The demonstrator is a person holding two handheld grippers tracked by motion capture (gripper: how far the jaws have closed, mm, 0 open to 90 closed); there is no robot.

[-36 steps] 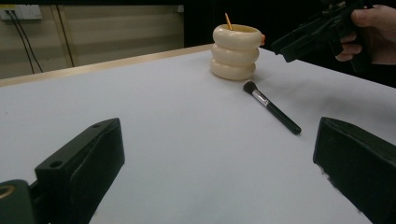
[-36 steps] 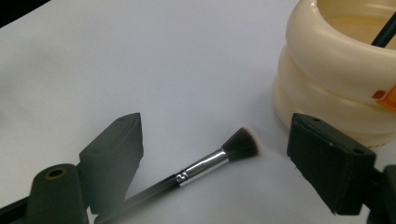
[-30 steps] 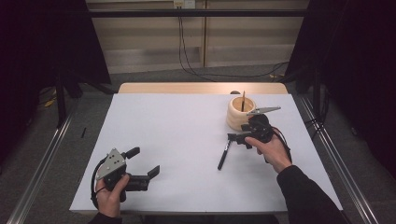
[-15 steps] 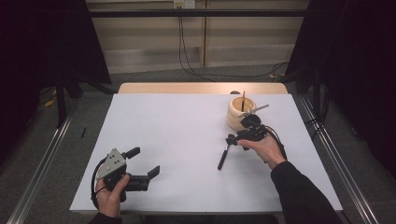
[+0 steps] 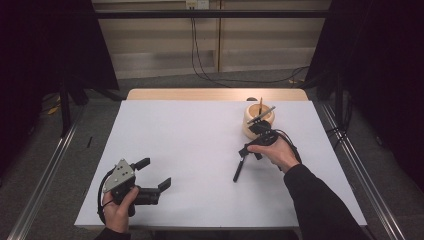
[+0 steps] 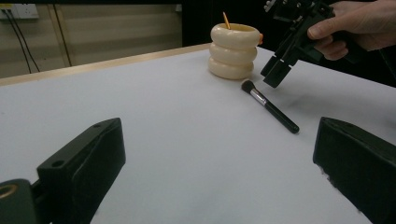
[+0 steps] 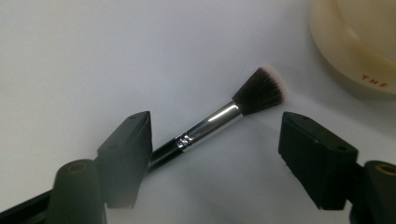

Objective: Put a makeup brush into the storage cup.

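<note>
Right gripper (image 7: 215, 154) jaws parted, empty, straddling makeup brush (image 7: 219, 121) ferrule near table's (image 5: 190, 150) right edge, lined up for pickup beside holder (image 5: 258, 122); jaws just opening.

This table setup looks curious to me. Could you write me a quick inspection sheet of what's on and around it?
Surface: white table top, bare apart from the things below.
Job's things: a black makeup brush lies flat; a cream ringed holder stands beside its bristle end, with a thin stick in it.
Clutter: nothing seen.
Grippers: right gripper hovers over the brush, its jaws just opening wider and not touching it; left gripper is open with nothing between its jaws, near the table's front edge.
Cables: black cables run down the wall and across the floor behind the table.
Surroundings: dark curtains on both sides, metal rails along the floor.
</note>
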